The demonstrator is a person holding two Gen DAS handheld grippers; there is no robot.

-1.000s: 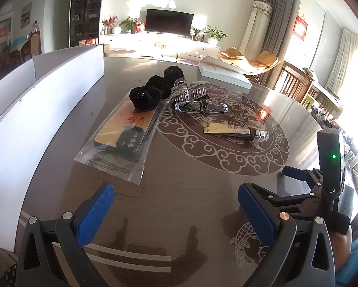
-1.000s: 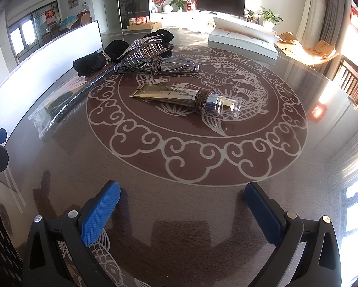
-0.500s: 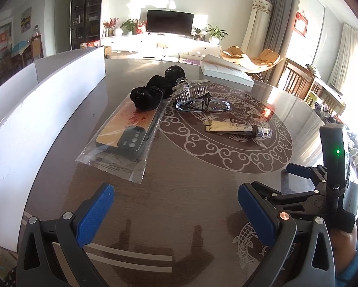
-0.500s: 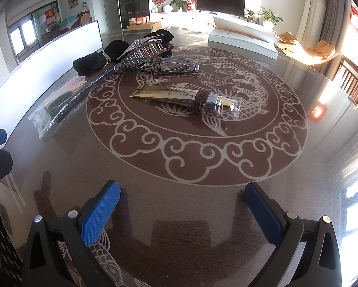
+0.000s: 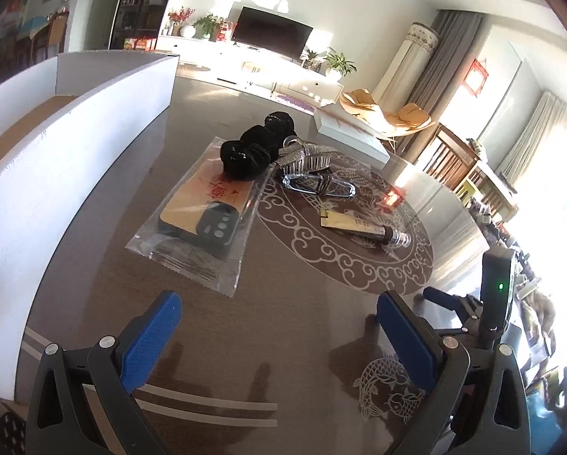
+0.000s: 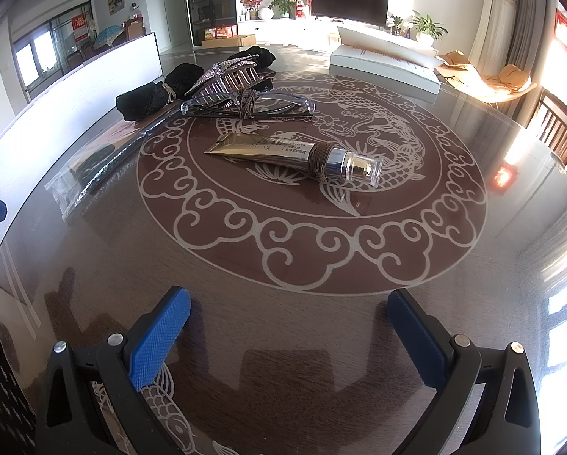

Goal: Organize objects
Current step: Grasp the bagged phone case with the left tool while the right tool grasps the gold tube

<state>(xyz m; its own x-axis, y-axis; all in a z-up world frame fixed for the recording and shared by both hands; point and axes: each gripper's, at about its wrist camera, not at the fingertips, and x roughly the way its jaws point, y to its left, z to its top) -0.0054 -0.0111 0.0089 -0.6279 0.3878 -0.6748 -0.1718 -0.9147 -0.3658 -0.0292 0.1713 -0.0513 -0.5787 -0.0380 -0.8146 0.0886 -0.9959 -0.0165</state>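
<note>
While both are spread wide and holding nothing, the left hand-held gripper (image 5: 278, 331) and right hand-held gripper (image 6: 289, 328) are hovering over the counter (image 6: 283, 265), low in each frame.

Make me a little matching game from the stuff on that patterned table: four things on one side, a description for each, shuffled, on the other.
Things:
1. phone case
2. gold tube
3. glasses
4. black scrunchie

Descriptions:
A. clear cap, brown cord wound round its neck
B. sealed in a clear plastic bag
C. lies partly on the bag's far end
D. under the sparkly hair claw

Pairs: 1-B, 2-A, 3-D, 4-C
</note>
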